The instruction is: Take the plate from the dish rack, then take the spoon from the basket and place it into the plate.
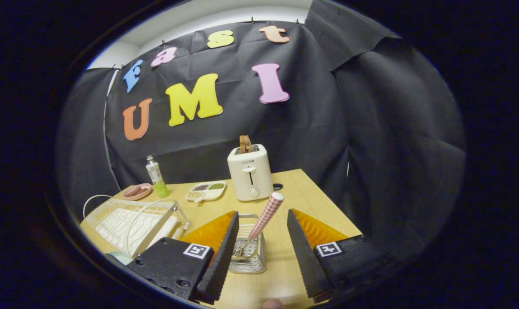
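Tongs (262, 223) wide apart, gripping nothing — between them a wire basket (250, 257) with a checked-handled spoon (265, 216) upright inside.

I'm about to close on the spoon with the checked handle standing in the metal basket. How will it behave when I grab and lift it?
The spoon looks rigid, so it should lift in one piece. It leans loosely in the basket, so a one-sided touch from the open gripper will likely swing it. The handle looks round and smooth, so it may twist or slip. The basket seems light and may shift.
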Demonstrator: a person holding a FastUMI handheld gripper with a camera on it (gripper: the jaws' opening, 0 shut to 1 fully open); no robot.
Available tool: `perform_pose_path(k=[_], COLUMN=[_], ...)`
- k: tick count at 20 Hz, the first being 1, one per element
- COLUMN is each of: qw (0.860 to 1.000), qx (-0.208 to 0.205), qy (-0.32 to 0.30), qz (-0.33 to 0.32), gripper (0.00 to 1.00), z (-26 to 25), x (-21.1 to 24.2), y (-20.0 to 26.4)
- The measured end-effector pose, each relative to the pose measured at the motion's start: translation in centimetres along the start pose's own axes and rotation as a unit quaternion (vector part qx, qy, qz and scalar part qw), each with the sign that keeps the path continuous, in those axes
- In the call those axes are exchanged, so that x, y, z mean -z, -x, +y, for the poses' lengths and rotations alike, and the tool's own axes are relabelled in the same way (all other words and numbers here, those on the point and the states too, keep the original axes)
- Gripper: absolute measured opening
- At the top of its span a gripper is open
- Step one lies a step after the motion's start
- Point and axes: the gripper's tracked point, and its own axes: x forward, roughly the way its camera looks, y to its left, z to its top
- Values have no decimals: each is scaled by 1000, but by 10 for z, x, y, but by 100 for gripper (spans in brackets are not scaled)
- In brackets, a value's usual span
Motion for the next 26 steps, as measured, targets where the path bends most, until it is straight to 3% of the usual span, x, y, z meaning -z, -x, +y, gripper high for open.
perform_pose_path(k=[5, 8, 14, 18, 21, 26], qw=[1000, 999, 998, 999, 999, 996], qx=[-18, -31, -64, -49, -13, 14], qy=[-4, -9, 6, 15, 27, 37], qz=[16, 17, 24, 8, -33, -77], gripper=[53, 31, 13, 8, 8, 8], z=[2, 7, 35, 42, 39, 55], x=[4, 3, -1, -15, -40, -78], y=[-19, -14, 2, 14, 31, 79])
